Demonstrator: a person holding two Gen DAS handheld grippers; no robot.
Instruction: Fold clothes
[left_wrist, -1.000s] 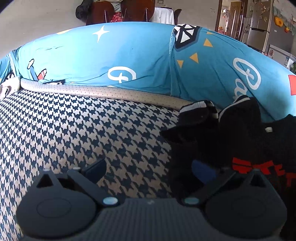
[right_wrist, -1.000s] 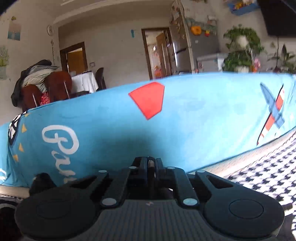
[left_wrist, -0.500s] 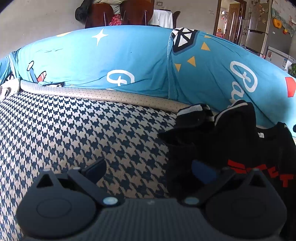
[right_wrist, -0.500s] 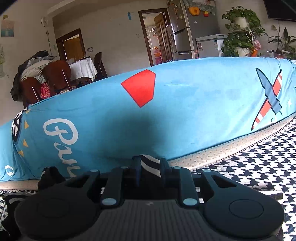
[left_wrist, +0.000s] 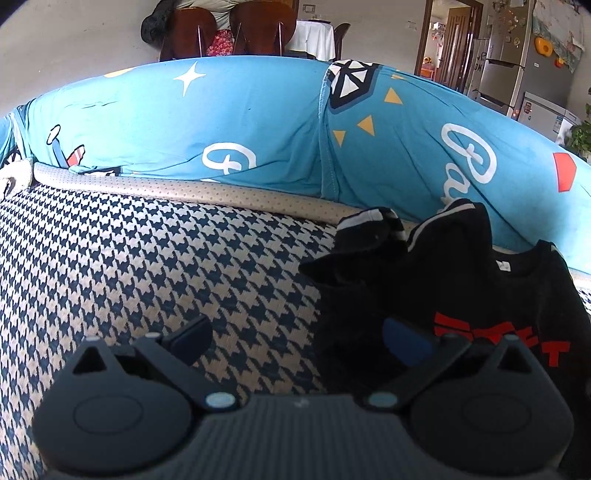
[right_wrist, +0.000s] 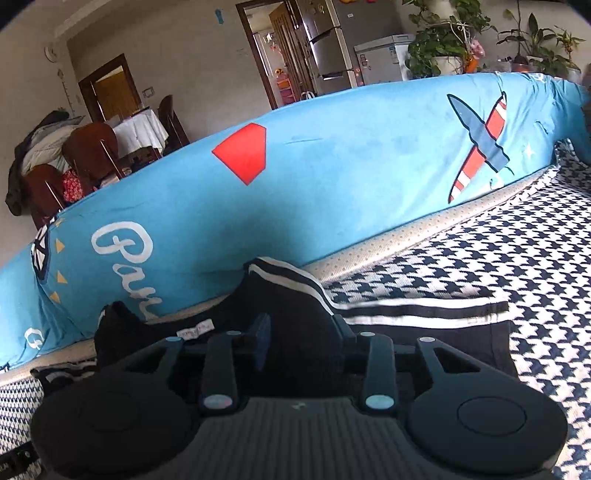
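Left wrist view: black top (left_wrist: 461, 288) is laid on checked cover (left_wrist: 147, 258); left gripper (left_wrist: 299, 336) is spread wide, empty. Right gripper (right_wrist: 301, 328) is opening over striped sleeve (right_wrist: 295, 277). Fabric judged soft, light; best pinched at hem or cuff.

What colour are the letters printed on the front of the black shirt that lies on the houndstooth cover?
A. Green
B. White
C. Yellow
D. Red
D: in the left wrist view the black shirt carries red block letters across its chest, just beyond the open left tool.
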